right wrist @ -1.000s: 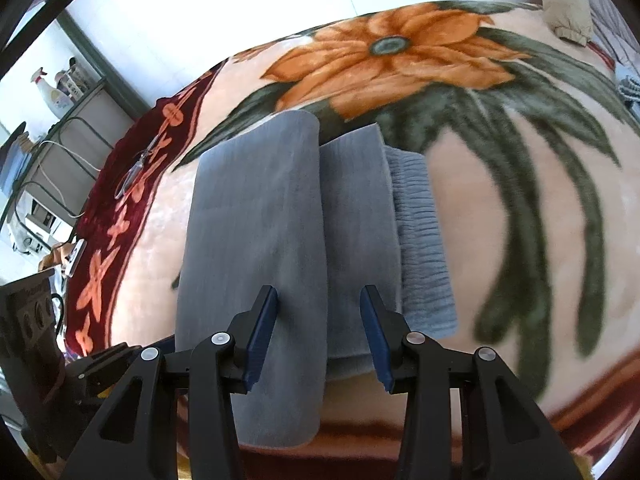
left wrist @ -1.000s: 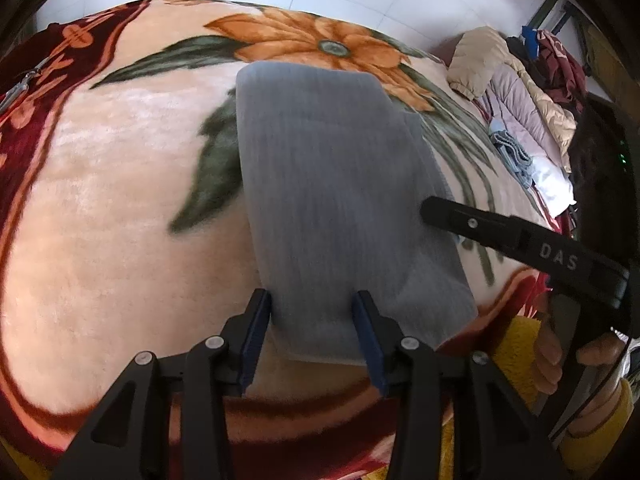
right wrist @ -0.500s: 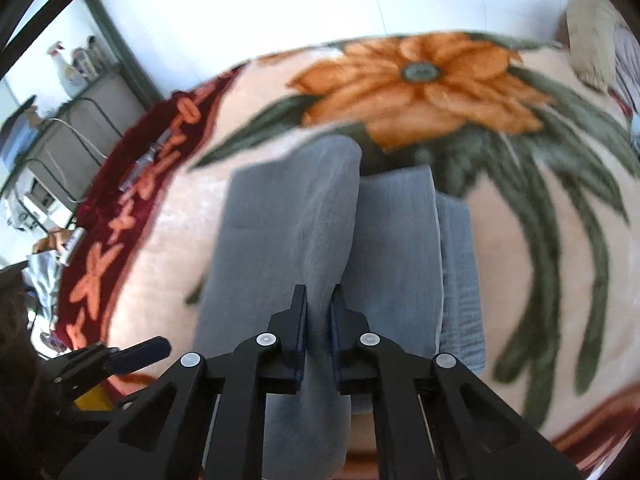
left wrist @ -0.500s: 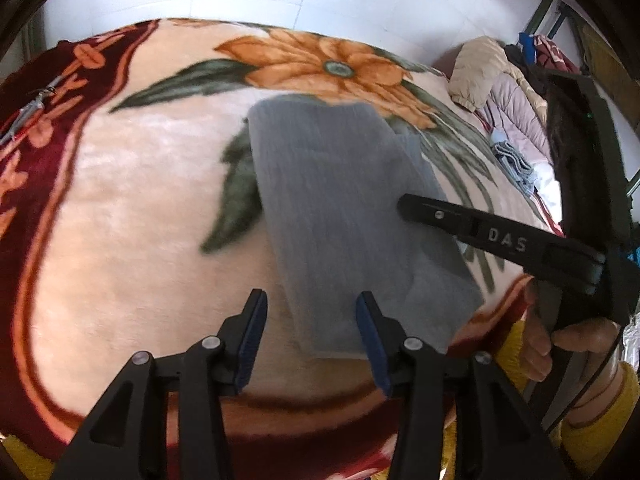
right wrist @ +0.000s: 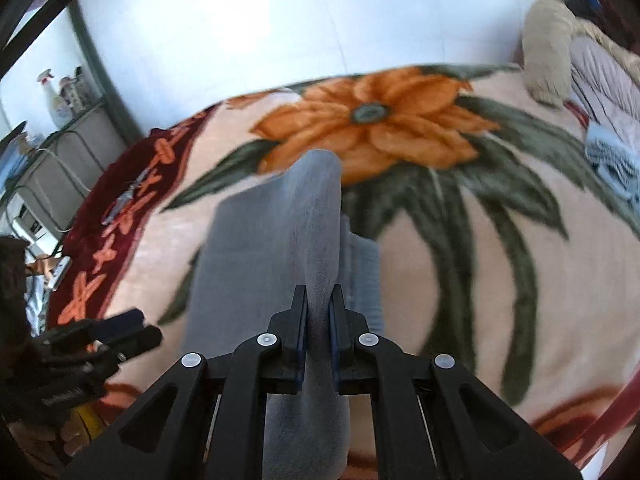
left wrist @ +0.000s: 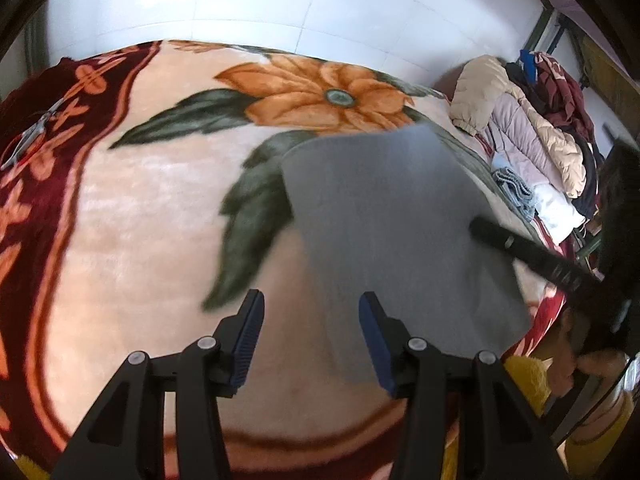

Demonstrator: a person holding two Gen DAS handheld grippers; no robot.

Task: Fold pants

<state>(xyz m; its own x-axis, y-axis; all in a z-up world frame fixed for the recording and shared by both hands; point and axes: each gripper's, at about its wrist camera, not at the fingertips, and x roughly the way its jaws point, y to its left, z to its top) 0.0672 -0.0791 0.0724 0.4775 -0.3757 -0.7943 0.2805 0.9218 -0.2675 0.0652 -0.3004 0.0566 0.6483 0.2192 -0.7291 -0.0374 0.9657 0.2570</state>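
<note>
The grey pants [left wrist: 392, 216] lie folded on a floral blanket [left wrist: 140, 208]. In the right wrist view my right gripper [right wrist: 319, 320] is shut on the near edge of the pants [right wrist: 316, 216] and lifts a ridge of cloth; the ribbed waistband [right wrist: 362, 264] shows to its right. My left gripper [left wrist: 311, 336] is open and empty, above the blanket just left of the pants' near corner. The right gripper [left wrist: 520, 248] also shows in the left wrist view, over the pants' right side. The left gripper [right wrist: 120, 332] shows at the lower left of the right wrist view.
A pile of jackets and clothes [left wrist: 532, 128] lies at the blanket's far right. A metal rack with bottles [right wrist: 60, 112] stands at the left. Scissors [left wrist: 28, 140] lie on the blanket's red border. White tiled wall behind.
My right gripper went from open to shut on the pants' edge and has lifted the cloth into a ridge. My left gripper has drawn back to the left, off the pants, still open.
</note>
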